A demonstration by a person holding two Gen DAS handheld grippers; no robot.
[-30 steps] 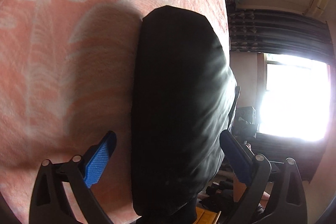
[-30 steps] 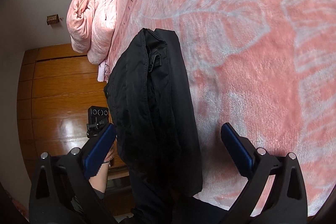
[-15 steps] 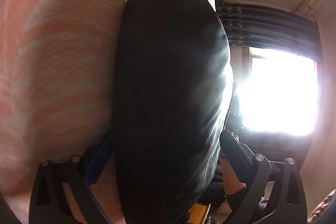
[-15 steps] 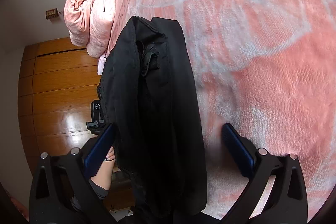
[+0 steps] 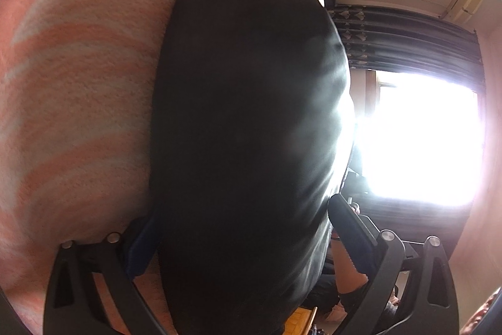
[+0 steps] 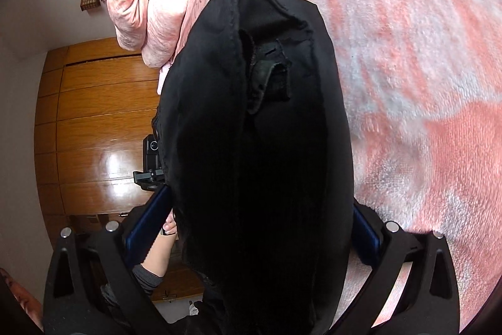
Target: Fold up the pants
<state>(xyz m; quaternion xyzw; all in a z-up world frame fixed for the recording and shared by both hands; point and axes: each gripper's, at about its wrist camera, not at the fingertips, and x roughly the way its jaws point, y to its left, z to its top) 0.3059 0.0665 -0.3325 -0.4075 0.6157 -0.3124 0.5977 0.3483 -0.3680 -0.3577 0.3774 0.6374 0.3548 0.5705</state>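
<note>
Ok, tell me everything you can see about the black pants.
The black pants are a thick folded bundle of matte woven fabric lying on the pink patterned blanket. The right view shows stacked layers with stitched edges and a small flap, perhaps a belt loop. The left view shows a smooth rounded fold with sheen from the window. The bundle sits between the open fingers of the left gripper and the right gripper.

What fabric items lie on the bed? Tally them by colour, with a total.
Black: 1, the pants
Pink: 2, the blanket covering the bed and the bundled quilt
Total: 3
</note>
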